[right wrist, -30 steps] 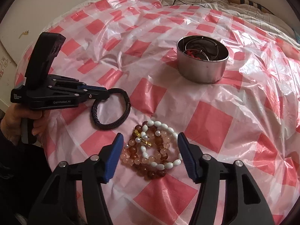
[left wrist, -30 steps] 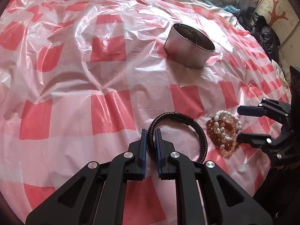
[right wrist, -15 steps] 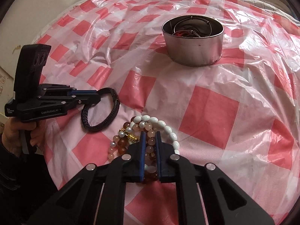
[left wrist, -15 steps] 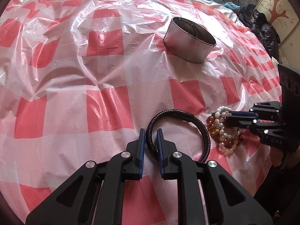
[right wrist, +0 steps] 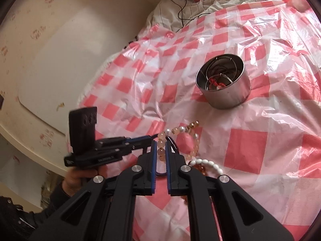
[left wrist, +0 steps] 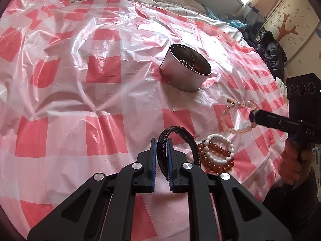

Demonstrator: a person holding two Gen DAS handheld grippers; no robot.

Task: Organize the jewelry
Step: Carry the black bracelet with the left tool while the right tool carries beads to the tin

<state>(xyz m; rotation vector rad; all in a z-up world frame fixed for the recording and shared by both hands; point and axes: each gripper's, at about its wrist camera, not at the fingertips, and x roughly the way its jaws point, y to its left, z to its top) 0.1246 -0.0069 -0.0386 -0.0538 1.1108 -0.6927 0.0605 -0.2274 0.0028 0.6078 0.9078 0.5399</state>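
Pink beads hang, lifted, pinched in the right hand-held gripper, the left hand-held gripper pinches the black band, so both could slip before reaching the far tin.

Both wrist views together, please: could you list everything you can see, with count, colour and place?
Metal tin: one, silver, open, mid-cloth, jewellery inside.
Black braided bracelet: one, clamped in the left gripper.
Pale pink bead bracelet: one, hanging lifted from the right gripper.
White bead bracelet: one, lying on the cloth atop the amber one.
Amber bead bracelet: one, on the cloth beside the black bracelet.
Plastic cloth: one, red-and-white check, over the bed.
Left gripper: black, blue pads, shut.
Right gripper: black, blue pads, shut.
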